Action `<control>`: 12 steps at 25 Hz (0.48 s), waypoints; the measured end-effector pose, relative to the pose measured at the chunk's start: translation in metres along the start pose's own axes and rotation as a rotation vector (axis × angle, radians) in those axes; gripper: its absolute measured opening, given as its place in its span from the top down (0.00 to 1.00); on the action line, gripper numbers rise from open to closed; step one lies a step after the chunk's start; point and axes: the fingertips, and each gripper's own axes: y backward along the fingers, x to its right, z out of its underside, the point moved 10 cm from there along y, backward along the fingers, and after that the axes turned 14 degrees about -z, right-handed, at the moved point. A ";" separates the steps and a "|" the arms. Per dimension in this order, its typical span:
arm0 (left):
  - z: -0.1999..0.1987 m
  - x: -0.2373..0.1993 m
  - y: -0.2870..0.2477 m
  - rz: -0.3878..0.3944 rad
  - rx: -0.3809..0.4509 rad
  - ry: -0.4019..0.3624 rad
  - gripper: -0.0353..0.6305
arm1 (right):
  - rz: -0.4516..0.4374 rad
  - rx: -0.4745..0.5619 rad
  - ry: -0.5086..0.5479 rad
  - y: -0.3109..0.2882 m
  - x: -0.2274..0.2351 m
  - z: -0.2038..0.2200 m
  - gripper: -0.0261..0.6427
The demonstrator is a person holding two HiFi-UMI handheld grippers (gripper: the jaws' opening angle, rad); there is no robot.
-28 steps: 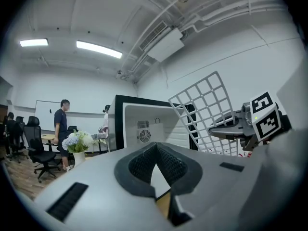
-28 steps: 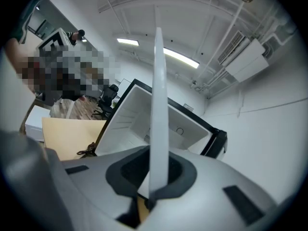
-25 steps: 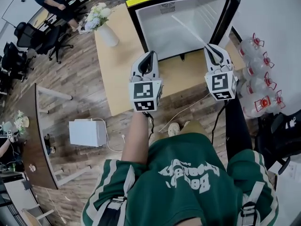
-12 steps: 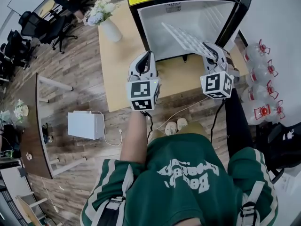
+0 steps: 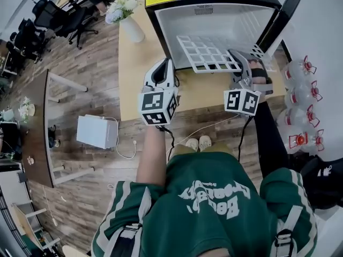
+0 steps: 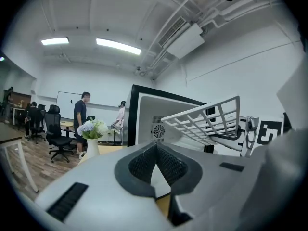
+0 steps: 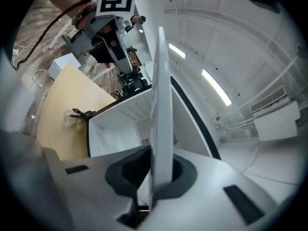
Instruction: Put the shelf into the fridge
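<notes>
The black fridge stands open on a wooden table, its white inside bare. In the head view the white wire shelf lies nearly flat in front of the opening. My right gripper is shut on the shelf's right edge. The right gripper view shows the shelf edge-on, clamped between the pads, with the fridge behind. My left gripper hovers to the left of the shelf, shut and holding nothing. Its own view shows the pads meeting at the tips, with the shelf to the right.
A vase of flowers stands on the table left of the fridge. The fridge door hangs open at the right. Large water bottles line the right wall. A white box and a cable lie on the wooden floor; office chairs stand at far left.
The right gripper has rolled, and the shelf has turned from edge-on and tilted to nearly flat in front of the fridge opening. The left gripper has hardly moved.
</notes>
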 end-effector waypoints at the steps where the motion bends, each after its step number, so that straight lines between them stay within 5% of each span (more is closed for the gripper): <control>1: 0.002 0.001 0.001 -0.013 -0.001 -0.001 0.95 | 0.011 0.000 0.021 -0.001 -0.001 0.001 0.92; 12: 0.008 -0.003 0.004 -0.063 -0.009 -0.003 0.95 | 0.052 0.000 0.248 -0.005 -0.026 -0.005 0.92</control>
